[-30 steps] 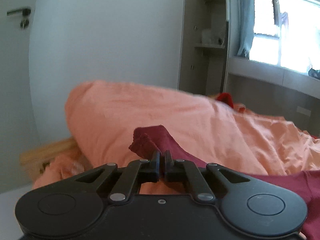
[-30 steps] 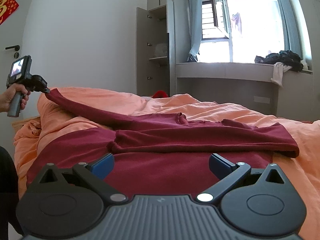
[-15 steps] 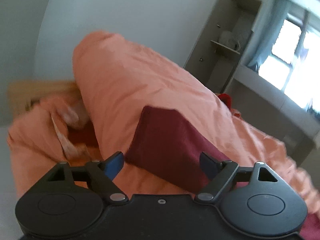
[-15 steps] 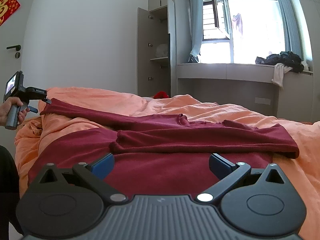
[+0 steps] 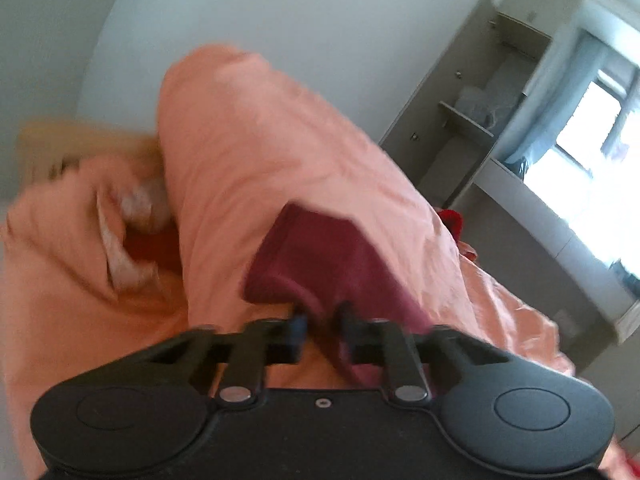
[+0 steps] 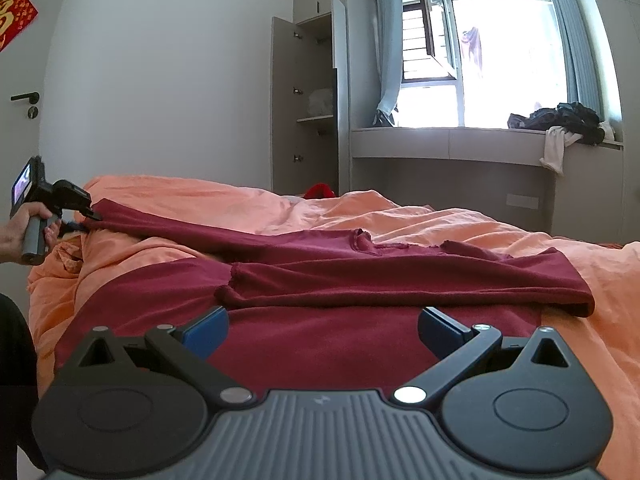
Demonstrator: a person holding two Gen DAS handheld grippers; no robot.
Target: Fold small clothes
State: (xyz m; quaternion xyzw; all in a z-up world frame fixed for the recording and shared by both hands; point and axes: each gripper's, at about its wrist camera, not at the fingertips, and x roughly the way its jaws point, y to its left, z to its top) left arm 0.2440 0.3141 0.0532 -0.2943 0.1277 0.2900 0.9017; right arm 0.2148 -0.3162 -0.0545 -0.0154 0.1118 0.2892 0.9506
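Maroon shirt [image 6: 360, 280] spread on orange duvet [image 6: 440, 220]; left claw [image 5: 322, 320] pinching its sleeve edge; right claw [image 6: 322, 330] released.

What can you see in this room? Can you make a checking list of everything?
Surface: bed under a rumpled orange duvet.
Job's things: dark red long-sleeved top spread on the duvet, one sleeve folded across its body, the other sleeve stretched out sideways.
Clutter: dark clothes pile on the window ledge.
Grippers: left gripper nearly closed around the stretched sleeve's cuff; right gripper open, empty, above the top.
Cables: nothing seen.
Surroundings: open wardrobe, open window, door handle.
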